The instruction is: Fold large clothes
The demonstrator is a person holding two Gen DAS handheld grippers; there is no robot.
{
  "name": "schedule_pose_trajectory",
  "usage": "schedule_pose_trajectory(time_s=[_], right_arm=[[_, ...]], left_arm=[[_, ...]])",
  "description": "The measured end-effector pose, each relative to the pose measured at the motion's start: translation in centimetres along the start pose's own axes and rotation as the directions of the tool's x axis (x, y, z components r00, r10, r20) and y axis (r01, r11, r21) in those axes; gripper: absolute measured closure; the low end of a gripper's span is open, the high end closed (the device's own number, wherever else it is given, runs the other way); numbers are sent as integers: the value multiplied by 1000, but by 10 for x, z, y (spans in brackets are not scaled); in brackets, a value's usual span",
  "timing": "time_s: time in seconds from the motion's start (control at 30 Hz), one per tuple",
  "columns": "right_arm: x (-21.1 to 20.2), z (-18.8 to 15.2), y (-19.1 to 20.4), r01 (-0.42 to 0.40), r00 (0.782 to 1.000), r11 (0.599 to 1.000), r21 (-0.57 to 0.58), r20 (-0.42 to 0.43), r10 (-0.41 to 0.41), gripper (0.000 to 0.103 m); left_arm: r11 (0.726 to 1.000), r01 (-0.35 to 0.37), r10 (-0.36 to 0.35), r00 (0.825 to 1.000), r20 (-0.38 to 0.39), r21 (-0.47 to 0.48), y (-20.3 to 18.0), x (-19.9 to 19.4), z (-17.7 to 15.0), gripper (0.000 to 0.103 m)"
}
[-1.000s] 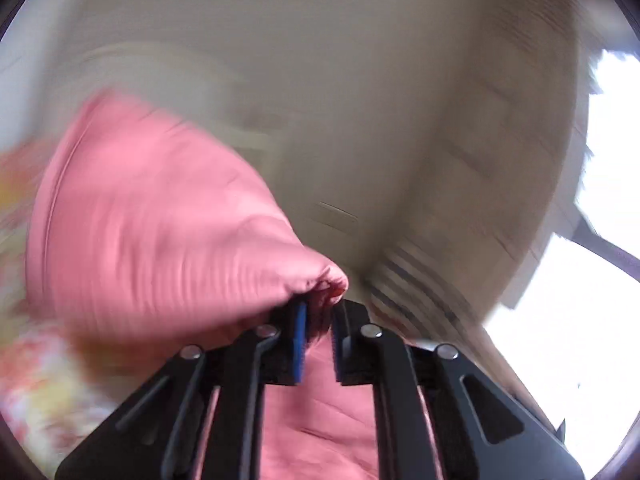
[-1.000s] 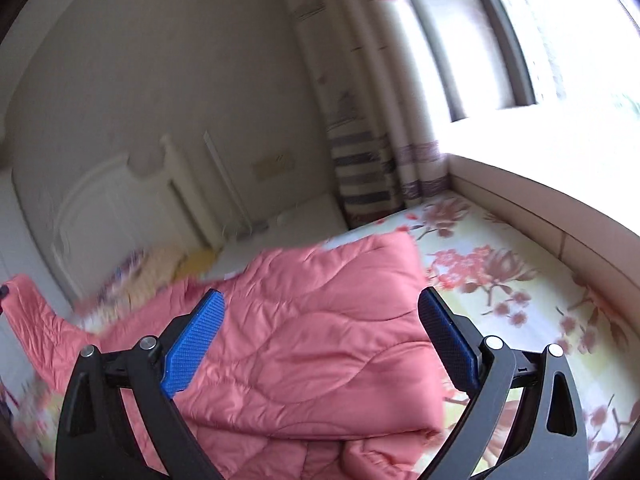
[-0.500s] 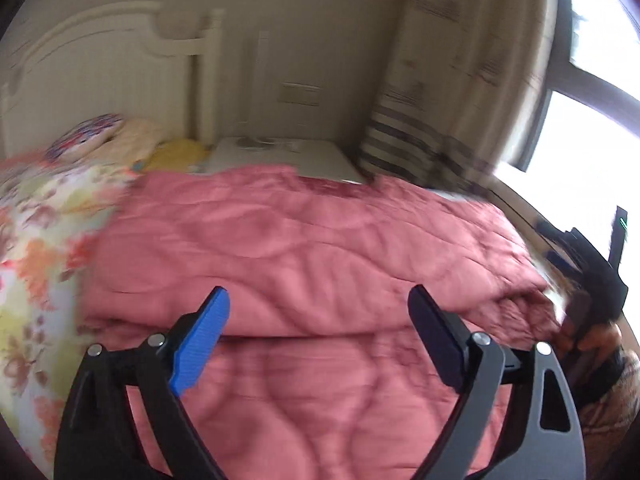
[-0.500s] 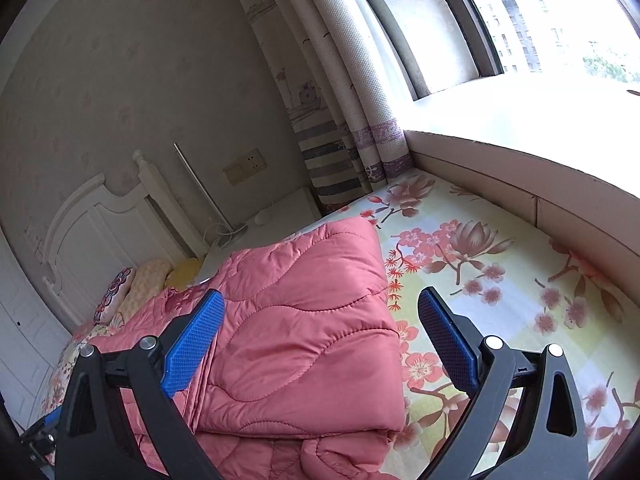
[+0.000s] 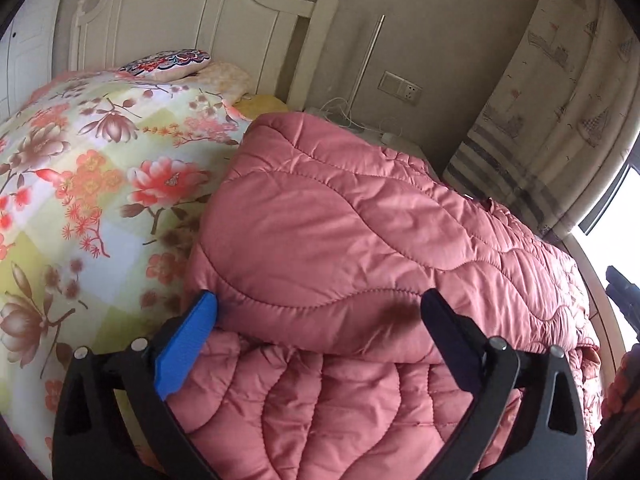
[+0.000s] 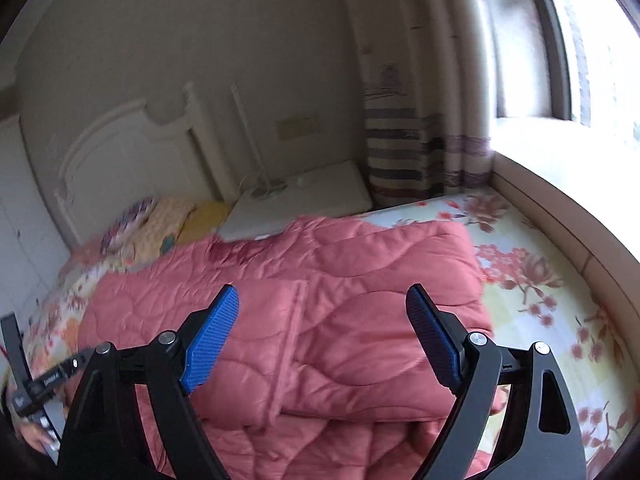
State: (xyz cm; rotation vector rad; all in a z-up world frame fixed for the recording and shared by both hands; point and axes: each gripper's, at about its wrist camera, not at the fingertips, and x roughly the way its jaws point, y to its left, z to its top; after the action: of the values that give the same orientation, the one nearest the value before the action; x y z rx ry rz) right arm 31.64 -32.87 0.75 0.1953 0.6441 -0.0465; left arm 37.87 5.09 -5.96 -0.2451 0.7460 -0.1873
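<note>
A large pink quilted coat (image 5: 360, 240) lies folded over on itself on the floral bed sheet (image 5: 80, 184); its upper layer rests on a lower layer. It also shows in the right wrist view (image 6: 340, 312). My left gripper (image 5: 320, 320) is open and empty, hovering just above the near edge of the top fold. My right gripper (image 6: 320, 312) is open and empty above the coat's middle. Part of the left gripper tool (image 6: 24, 384) shows at the left edge of the right wrist view.
A white headboard (image 5: 192, 24) and small pillows (image 5: 168, 64) are at the bed's head. A white nightstand (image 6: 300, 204) with cables stands by the wall. Striped curtains (image 6: 420, 152) and a window ledge (image 6: 560, 208) run along the right side of the bed.
My left gripper let go of the coat's pink fabric and opened; the fabric now lies folded flat on the bed. Both grippers have shifted over the coat. The right stayed open.
</note>
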Motion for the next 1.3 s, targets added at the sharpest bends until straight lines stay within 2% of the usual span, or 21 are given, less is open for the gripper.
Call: schedule_pose_trajectory(time_s=[0.1, 0.13, 0.2, 0.23, 0.33, 0.4, 0.5, 0.57, 0.63, 0.7, 0.8, 0.9, 0.97, 1.03, 1.07, 1.1, 1.2, 1.27, 1.3], right_arm=[[30, -9, 52, 10, 995, 984, -176, -96, -27, 20], [45, -17, 62, 13, 987, 977, -213, -154, -46, 20], [78, -39, 73, 21, 956, 967, -253, -277, -93, 20], [79, -43, 74, 33, 962, 967, -254, -254, -100, 20], [70, -33, 72, 55, 957, 974, -220, -266, -114, 20], [53, -25, 81, 82, 972, 965, -249, -195, -133, 20], [41, -26, 91, 72, 988, 954, -291, -113, -109, 18], [60, -34, 90, 49, 979, 956, -290, -174, -102, 16], [88, -50, 83, 51, 959, 961, -273, -255, -124, 12], [83, -44, 76, 38, 965, 972, -230, -244, -96, 11], [83, -46, 75, 38, 964, 971, -236, -247, -98, 9], [84, -45, 75, 43, 964, 969, -242, -245, -104, 9], [87, -44, 76, 38, 964, 971, -236, -248, -98, 9], [86, -46, 76, 37, 964, 971, -236, -247, -96, 9], [87, -46, 75, 37, 964, 971, -236, -248, -97, 9], [87, -46, 75, 35, 964, 971, -235, -248, -94, 9], [85, -47, 78, 31, 964, 971, -236, -249, -91, 9], [85, -46, 77, 26, 964, 973, -230, -253, -85, 8], [86, -46, 77, 24, 963, 973, -228, -254, -84, 8]], left_arm=[[1000, 16, -16, 1000, 5, -25, 0, 4, -2, 2], [999, 22, -22, 1000, 7, -34, 2, 4, -2, 2], [999, 26, -25, 1000, 7, -48, 5, 5, -4, 2], [998, 28, -28, 1000, 6, -55, 6, 4, -4, 2], [997, 37, -37, 999, 7, -67, 8, 3, -5, 2], [997, 35, -35, 999, 4, -66, 7, 4, -5, 2], [997, 33, -32, 999, 22, -66, 7, 0, -6, 2], [996, 32, -27, 997, 68, -78, 9, -10, -6, 2], [996, 18, -8, 993, 117, -84, 10, -21, -4, 2], [999, -6, 14, 987, 158, -49, 3, -33, 2, 2], [999, 1, -11, 982, 187, 52, -20, -45, 19, 2], [987, 35, -57, 989, 138, 158, -46, -35, 39, 2], [982, 58, -75, 993, 89, 182, -53, -17, 47, 2], [983, 73, -71, 997, -20, 169, -51, 20, 48, 2], [988, 61, -44, 992, -118, 145, -45, 48, 43, 2], [989, 53, -31, 987, -160, 137, -41, 63, 38, 3], [972, 29, 6, 989, -147, 234, -55, 60, 37, 2], [966, 104, -71, 987, -148, 236, -61, 50, 49, 2], [966, 117, -90, 988, -122, 232, -62, 43, 60, 2]])
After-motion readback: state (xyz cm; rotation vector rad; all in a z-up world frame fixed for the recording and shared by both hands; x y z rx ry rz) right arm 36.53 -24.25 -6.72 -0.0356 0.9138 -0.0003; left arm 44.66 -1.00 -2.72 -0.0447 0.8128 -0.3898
